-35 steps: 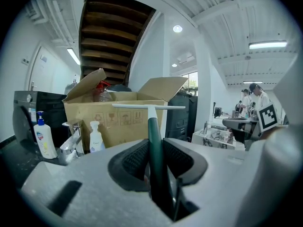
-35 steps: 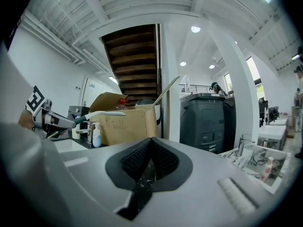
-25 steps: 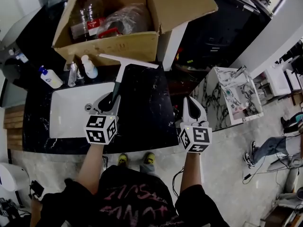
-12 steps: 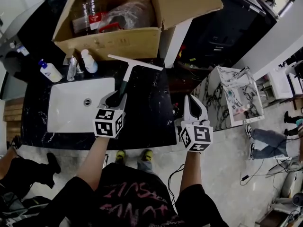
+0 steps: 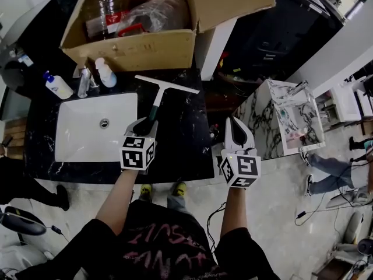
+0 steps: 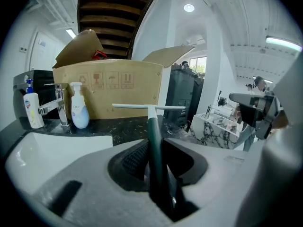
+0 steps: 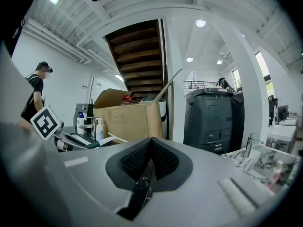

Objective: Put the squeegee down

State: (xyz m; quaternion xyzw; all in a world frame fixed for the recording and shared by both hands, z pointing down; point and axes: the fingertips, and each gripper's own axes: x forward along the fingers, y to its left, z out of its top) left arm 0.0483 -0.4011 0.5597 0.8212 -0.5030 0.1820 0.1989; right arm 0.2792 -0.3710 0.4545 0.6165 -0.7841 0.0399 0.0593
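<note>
In the head view, my left gripper (image 5: pixel 145 125) holds the squeegee (image 5: pixel 158 97) over the counter (image 5: pixel 186 139), just right of the sink (image 5: pixel 76 139), with the blade toward the back edge. My right gripper (image 5: pixel 235 127) hangs off the counter's right edge. In the left gripper view, the fingers (image 6: pixel 135 157) pinch the handle (image 6: pixel 152 141). In the right gripper view, my fingers are pressed together with nothing between them.

Counts, head view:
- squeegee (image 5: pixel 158 95): one, 11 o'clock
- grippers: two; left gripper (image 5: pixel 147 123) 9 o'clock, right gripper (image 5: pixel 235 124) 3 o'clock
- cardboard box (image 5: pixel 134 50): one, 11 o'clock
- sink (image 5: pixel 76 144): one, 9 o'clock
- faucet (image 5: pixel 85 81): one
- bottles by faucet: two; pump bottle (image 5: pixel 57 85), white bottle (image 5: pixel 105 73), 10 o'clock
- marble stand (image 5: pixel 274 118): one, 3 o'clock
</note>
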